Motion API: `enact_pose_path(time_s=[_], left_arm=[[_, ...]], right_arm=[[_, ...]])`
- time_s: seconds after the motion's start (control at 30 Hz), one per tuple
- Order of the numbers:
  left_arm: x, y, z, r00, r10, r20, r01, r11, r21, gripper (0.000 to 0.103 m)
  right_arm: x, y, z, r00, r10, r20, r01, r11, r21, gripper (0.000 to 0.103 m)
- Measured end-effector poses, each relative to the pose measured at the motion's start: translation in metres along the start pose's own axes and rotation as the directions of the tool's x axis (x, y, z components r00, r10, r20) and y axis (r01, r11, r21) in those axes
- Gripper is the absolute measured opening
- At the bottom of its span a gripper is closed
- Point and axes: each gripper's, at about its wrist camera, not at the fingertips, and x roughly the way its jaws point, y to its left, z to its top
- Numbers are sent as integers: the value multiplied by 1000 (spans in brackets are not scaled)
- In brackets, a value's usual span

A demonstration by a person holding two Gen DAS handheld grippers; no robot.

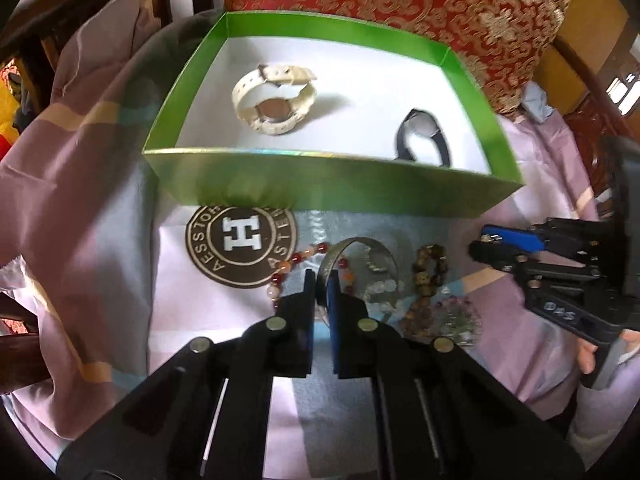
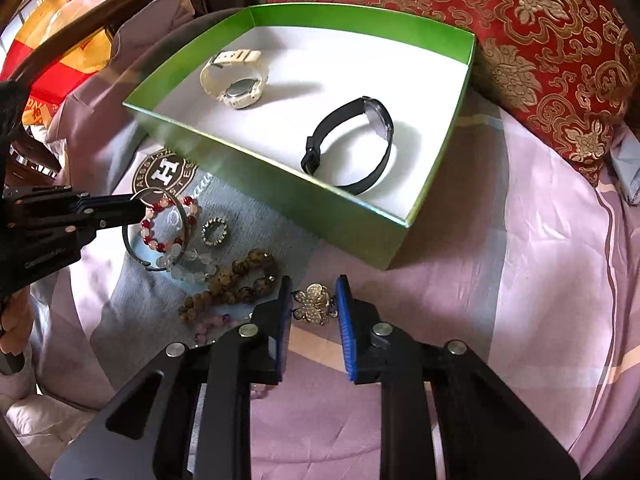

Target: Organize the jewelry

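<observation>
My left gripper (image 1: 321, 280) is shut on a silver bangle (image 1: 362, 242), lifted slightly off the cloth; the right wrist view shows it (image 2: 138, 204) gripping the bangle's rim (image 2: 186, 220). My right gripper (image 2: 314, 284) is shut on a silver butterfly ornament (image 2: 314, 306), with its pads against both sides. A green box (image 1: 340, 184) behind holds a white watch (image 1: 272, 100) and a black watch (image 1: 420, 140). Loose on the cloth lie a red-and-pink bead bracelet (image 2: 162, 246), clear beads (image 2: 192, 268), a small sparkly ring (image 2: 215, 232) and brown beads (image 2: 240, 276).
Everything rests on a lilac sheet with a round logo patch (image 1: 240, 240). A red-and-gold cushion (image 2: 520, 40) presses against the box's far side. Dark wooden rails (image 1: 60, 12) stand at the left. A person's hand (image 1: 588, 356) holds the right gripper.
</observation>
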Motion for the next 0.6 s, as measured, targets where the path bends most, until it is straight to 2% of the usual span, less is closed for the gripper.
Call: enact_pose_path(time_s=[0.13, 0.4, 0.47, 0.53, 0.6], left_arm=[[-14, -1, 2, 999, -18, 33, 18, 1000, 4, 6], [-6, -5, 1, 1000, -21, 5, 21, 1000, 2, 6], [-6, -8, 2, 1000, -22, 9, 22, 1000, 2, 6], [-7, -9, 3, 1000, -26, 13, 26, 1000, 4, 6], [-9, -13, 5, 999, -42, 16, 42, 999, 8, 7]], right_arm=[[0, 0, -1, 1000, 1, -1, -1, 1000, 10, 22], [12, 10, -4, 999, 10, -37, -11, 1000, -27, 23], [6, 17, -5, 999, 49, -7, -49, 998, -47, 37], [-1, 30, -7, 993, 117, 14, -115, 989, -92, 46], [-2, 44, -10, 987, 161, 13, -157, 978, -139, 47]])
